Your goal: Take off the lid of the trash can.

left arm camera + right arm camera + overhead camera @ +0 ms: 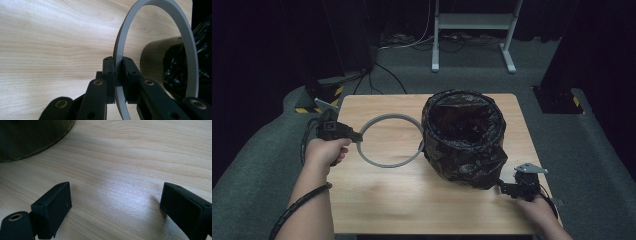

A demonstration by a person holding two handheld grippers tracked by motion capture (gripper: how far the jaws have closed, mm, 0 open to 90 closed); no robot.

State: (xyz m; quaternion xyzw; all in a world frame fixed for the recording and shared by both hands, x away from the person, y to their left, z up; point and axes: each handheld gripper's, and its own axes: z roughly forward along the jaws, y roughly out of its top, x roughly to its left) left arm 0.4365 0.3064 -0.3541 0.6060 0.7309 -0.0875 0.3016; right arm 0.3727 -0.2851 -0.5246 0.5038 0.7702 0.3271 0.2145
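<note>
A light wooden table [377,210] stands on grey carpeted floor [597,150] in a dark room. Beyond its far edge a pale metal stand [472,22] rises on two feet, with loose cables [412,42] lying around its base. To the far left and far right stand dark upright pieces, each with a yellow-and-black striped base [332,97], the right one [576,101] just off the table's far corner.

Dim room, soft tabletop glare, slight blur
</note>
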